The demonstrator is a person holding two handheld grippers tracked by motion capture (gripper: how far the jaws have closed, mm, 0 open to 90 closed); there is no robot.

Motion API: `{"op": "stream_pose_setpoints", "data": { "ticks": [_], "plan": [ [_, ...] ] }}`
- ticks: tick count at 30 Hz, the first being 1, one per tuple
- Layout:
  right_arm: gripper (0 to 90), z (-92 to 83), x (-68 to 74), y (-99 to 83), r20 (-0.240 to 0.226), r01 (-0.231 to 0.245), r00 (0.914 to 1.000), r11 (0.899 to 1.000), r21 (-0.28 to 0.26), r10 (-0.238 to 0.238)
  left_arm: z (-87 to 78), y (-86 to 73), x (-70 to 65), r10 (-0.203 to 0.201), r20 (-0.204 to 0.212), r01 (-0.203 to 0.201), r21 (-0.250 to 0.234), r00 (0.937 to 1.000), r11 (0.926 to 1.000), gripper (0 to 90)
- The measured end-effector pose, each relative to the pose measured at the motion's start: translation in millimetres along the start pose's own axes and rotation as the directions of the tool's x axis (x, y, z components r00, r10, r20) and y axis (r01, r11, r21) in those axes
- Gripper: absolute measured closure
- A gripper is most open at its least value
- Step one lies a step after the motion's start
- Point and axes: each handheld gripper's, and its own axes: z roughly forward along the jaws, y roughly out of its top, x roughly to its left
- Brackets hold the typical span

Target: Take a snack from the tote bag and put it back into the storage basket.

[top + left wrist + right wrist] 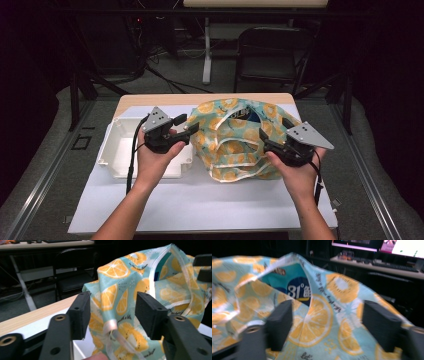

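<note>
Nearest, the left gripper point(186, 131) and right gripper point(263, 138) flank the orange-print tote bag point(239, 140) lying mid-bench point(200, 200), its long axis left to right. Both grippers stand open, cloth between the pads but unpinched. Left of the bag sits a white plastic tray point(117, 150); its mouth point(245, 116) faces far.

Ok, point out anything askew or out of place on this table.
Nothing looks damaged or spilled. The orange-print bag slumps crumpled with its mouth gaping, a blue package inside. The white tray sits square beside it.
</note>
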Motion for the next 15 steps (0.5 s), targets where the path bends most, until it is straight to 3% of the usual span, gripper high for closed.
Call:
{"op": "stream_pose_setpoints", "data": {
  "ticks": [2,4,7,9,11,15],
  "plan": [
    [20.4,9.0,4.3,-0.5,0.022,0.019,0.9996,0.999,0.029,-0.019,3.3,1.6,-0.2,0.004,-0.003,-0.004,0.019,1.0,0.9998,53.7],
    [31.7,15.4,6.0,-1.6,0.062,0.038,0.9973,0.998,0.042,-0.04,5.6,2.7,0.0,0.002,-0.008,-0.002,0.029,1.0,0.9996,62.1],
    [68.2,21.3,1.9,-1.9,0.101,0.04,0.9938,0.997,0.067,-0.046,6.5,4.1,2.4,-0.005,-0.012,0.005,0.04,0.9999,0.9992,74.0],
    [86.4,22.1,-4.4,-1.2,0.076,0.019,0.9968,0.997,0.076,-0.025,6.0,5.2,4.1,0.001,0.008,-0.001,0.049,1.0,0.9988,82.7],
    [90.0,19.7,-9.1,1.0,0.062,0.021,0.9978,0.998,0.056,-0.025,5.6,6.7,4.5,0.013,0.024,-0.014,0.056,0.9996,0.9984,88.3],
    [90.0,14.5,-19.3,15.4,0.054,0.037,0.9978,0.999,0.004,-0.037,6.1,12.6,3.6,0.024,0.042,-0.025,0.039,0.9988,0.9989,89.1]
  ]
}}
